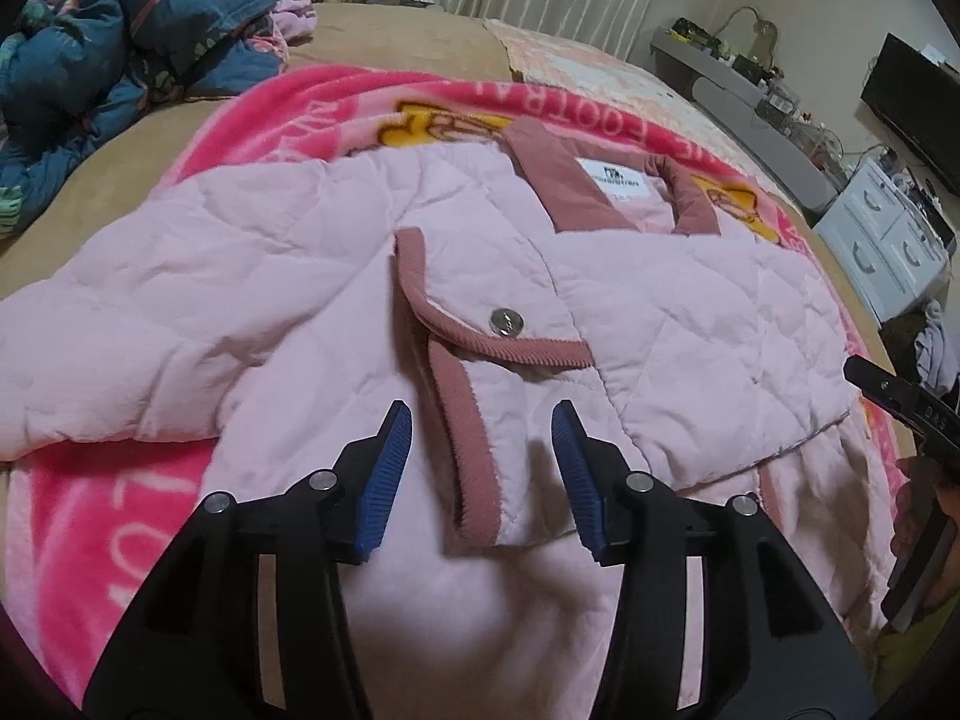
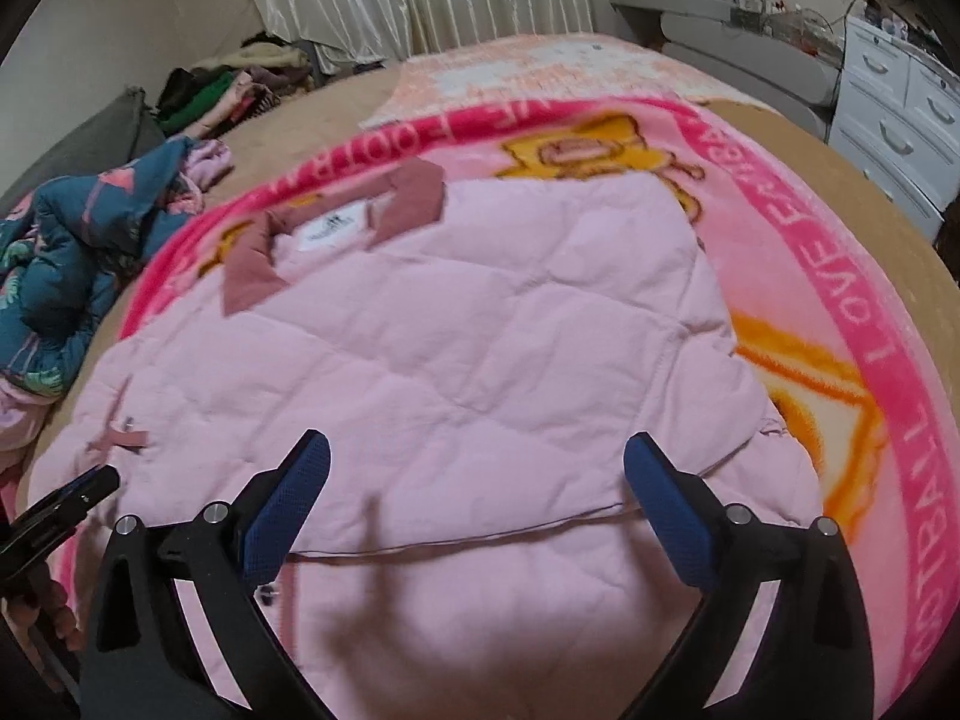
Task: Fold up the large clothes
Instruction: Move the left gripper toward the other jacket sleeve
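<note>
Right now the pink quilted jacket (image 1: 288, 276) lies spread on a pink cartoon blanket (image 2: 852, 324) on the bed (image 1: 384, 42), collar (image 1: 546, 180) at the far end, label up. One sleeve is already folded across the body, its corduroy-trimmed cuff (image 1: 474, 456) lying mid-chest with a snap button (image 1: 506, 321) showing.

Step in hand, my read: sleeve fold done, hem fold up toward the collar next. To do it well: grab the hem at both corners, matched spacing, lift evenly, keep the sleeve from sliding out, land the hem square under the collar. Padded fabric will spring back, so press the crease flat.

Left tongs (image 1: 482, 432): partly open, straddling the cuff, pads clear of it, gripping nothing.

Right tongs (image 2: 477, 480): spread wide over the jacket's lower panel near a seam line (image 2: 480, 534), empty; contact with the fabric unclear.

Blue patterned garment (image 1: 120, 42) heaped at the bed's far side, well apart.
</note>
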`<action>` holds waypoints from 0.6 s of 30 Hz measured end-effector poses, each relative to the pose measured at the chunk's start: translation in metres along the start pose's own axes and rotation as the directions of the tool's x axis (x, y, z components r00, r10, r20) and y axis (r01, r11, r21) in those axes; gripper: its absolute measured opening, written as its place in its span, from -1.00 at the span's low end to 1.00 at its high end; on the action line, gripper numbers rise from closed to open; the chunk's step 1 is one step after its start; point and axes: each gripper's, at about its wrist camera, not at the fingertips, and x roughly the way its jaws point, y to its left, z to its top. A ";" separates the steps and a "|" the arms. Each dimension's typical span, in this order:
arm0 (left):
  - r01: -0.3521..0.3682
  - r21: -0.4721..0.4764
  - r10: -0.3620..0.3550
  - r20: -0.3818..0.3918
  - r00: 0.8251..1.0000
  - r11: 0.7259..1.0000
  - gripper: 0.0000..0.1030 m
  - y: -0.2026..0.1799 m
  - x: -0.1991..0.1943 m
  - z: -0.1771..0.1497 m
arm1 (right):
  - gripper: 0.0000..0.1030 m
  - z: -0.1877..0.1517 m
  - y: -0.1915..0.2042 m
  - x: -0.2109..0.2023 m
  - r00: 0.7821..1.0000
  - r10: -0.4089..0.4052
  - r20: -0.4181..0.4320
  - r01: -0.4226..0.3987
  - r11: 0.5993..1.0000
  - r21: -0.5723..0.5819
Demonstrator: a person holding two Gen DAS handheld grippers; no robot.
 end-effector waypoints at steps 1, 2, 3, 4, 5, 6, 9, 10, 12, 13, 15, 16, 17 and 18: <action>0.006 -0.012 -0.006 0.010 1.000 1.000 -0.14 0.002 -0.005 0.001 | 0.90 0.001 0.004 -0.004 1.000 0.003 0.009 -0.002 1.000 -0.006; 0.008 -0.018 -0.008 0.017 1.000 1.000 0.00 0.003 -0.008 0.002 | 0.90 0.002 0.010 -0.010 1.000 0.010 0.024 -0.010 1.000 -0.018; 0.006 -0.019 -0.005 0.027 1.000 1.000 0.07 0.003 -0.013 0.002 | 0.91 0.003 0.015 -0.015 0.999 0.017 0.035 -0.016 1.000 -0.027; 0.003 -0.019 -0.002 0.036 0.999 1.000 0.19 0.004 -0.017 0.003 | 0.91 0.003 0.020 -0.020 0.999 0.022 0.047 -0.020 0.999 -0.037; -0.003 -0.018 0.004 0.045 0.999 1.000 0.26 0.004 -0.023 0.004 | 0.91 0.004 0.024 -0.025 0.998 0.027 0.060 -0.024 0.999 -0.047; -0.007 -0.016 0.008 0.051 0.999 1.000 0.28 0.005 -0.027 0.005 | 0.91 0.004 0.030 -0.029 0.997 0.035 0.071 -0.031 0.998 -0.057; 0.020 -0.038 -0.017 0.074 0.997 0.999 0.56 0.011 -0.042 0.006 | 0.92 0.005 0.044 -0.037 0.995 0.056 0.085 -0.049 0.996 -0.077; 0.025 -0.047 -0.021 0.081 0.997 0.999 0.73 0.014 -0.047 0.006 | 0.92 0.004 0.048 -0.039 0.994 0.062 0.087 -0.055 0.995 -0.079; 0.003 -0.058 0.003 0.089 0.996 0.998 0.82 0.019 -0.056 0.003 | 0.92 0.003 0.053 -0.042 0.993 0.081 0.086 -0.075 0.994 -0.076; -0.007 -0.062 0.013 0.093 0.996 0.998 0.82 0.022 -0.059 0.003 | 0.92 0.003 0.057 -0.042 0.992 0.091 0.085 -0.085 0.994 -0.073; -0.032 -0.076 0.040 0.099 0.994 0.997 0.82 0.030 -0.066 0.001 | 0.92 0.002 0.064 -0.044 0.991 0.101 0.089 -0.094 0.993 -0.077; -0.047 -0.081 0.055 0.098 0.994 0.996 0.82 0.033 -0.068 0.000 | 0.92 0.001 0.068 -0.045 0.991 0.102 0.092 -0.095 0.992 -0.080; -0.062 -0.091 0.071 0.100 0.992 0.994 0.82 0.038 -0.071 -0.001 | 0.92 0.001 0.072 -0.045 0.990 0.106 0.092 -0.098 0.992 -0.084; -0.067 -0.098 0.077 0.104 0.992 0.993 0.82 0.042 -0.074 -0.002 | 0.92 0.000 0.077 -0.046 0.989 0.114 0.091 -0.106 0.990 -0.089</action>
